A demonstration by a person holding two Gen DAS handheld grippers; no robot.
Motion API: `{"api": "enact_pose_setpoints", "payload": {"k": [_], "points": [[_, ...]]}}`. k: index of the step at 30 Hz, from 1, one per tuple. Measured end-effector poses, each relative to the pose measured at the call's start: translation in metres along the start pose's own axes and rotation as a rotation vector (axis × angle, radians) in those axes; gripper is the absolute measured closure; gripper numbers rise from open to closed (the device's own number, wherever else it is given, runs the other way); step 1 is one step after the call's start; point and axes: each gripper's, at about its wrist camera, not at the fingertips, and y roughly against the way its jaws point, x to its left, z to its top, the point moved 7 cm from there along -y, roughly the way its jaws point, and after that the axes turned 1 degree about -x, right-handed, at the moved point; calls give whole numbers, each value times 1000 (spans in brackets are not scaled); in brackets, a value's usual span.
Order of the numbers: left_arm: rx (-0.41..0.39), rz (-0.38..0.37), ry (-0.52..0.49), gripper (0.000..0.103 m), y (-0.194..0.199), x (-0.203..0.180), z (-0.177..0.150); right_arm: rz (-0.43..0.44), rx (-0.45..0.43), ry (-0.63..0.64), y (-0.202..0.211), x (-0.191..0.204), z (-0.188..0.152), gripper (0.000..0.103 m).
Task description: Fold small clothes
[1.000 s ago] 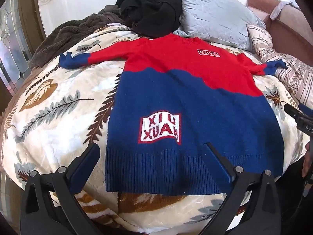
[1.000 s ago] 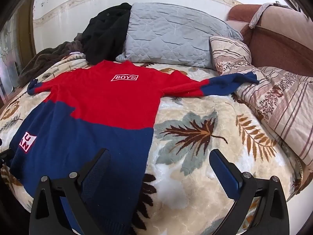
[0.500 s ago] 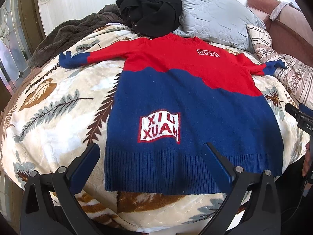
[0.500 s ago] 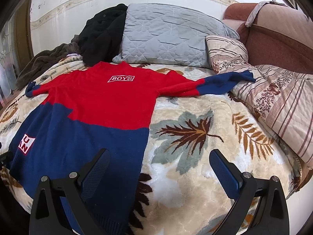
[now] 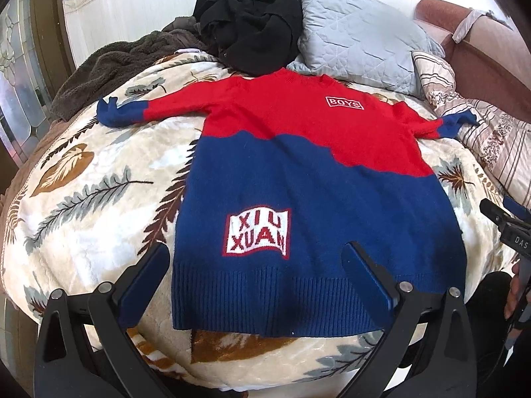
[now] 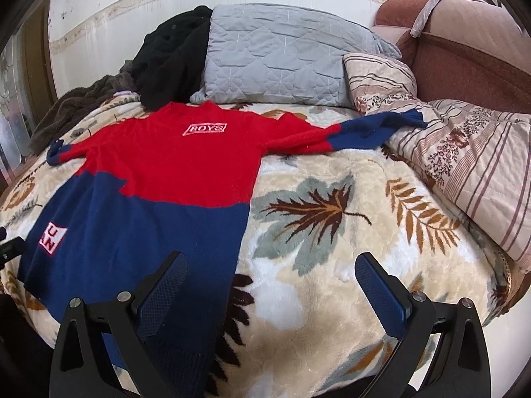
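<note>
My left gripper (image 5: 255, 258) stands wide open with nothing between its blue pads, poised over the ribbed hem of the sweater (image 5: 308, 179). My right gripper (image 6: 270, 267) is just as wide open and holds nothing — its left finger hangs over the sweater's blue side edge, its right finger over bare leaf-print blanket (image 6: 332, 232). Ahead of both, the sweater lies flat and face up, blue lower half nearest me, red chest beyond, both sleeves spread out. The far right cuff rests on a striped quilt (image 6: 471, 159). Beyond the collar sit a black garment (image 5: 249, 23) and a grey pillow (image 5: 358, 39).
</note>
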Motion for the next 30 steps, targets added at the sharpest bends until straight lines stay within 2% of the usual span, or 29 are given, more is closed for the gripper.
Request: {"api": "enact_pose_setpoints", "payload": {"k": [14, 30], "points": [[42, -26, 9, 0, -9, -2, 9, -6, 15, -8, 2, -2, 13, 1], [65, -37, 2, 0, -18, -3, 16, 32, 4, -44, 8, 3, 18, 3]]}}
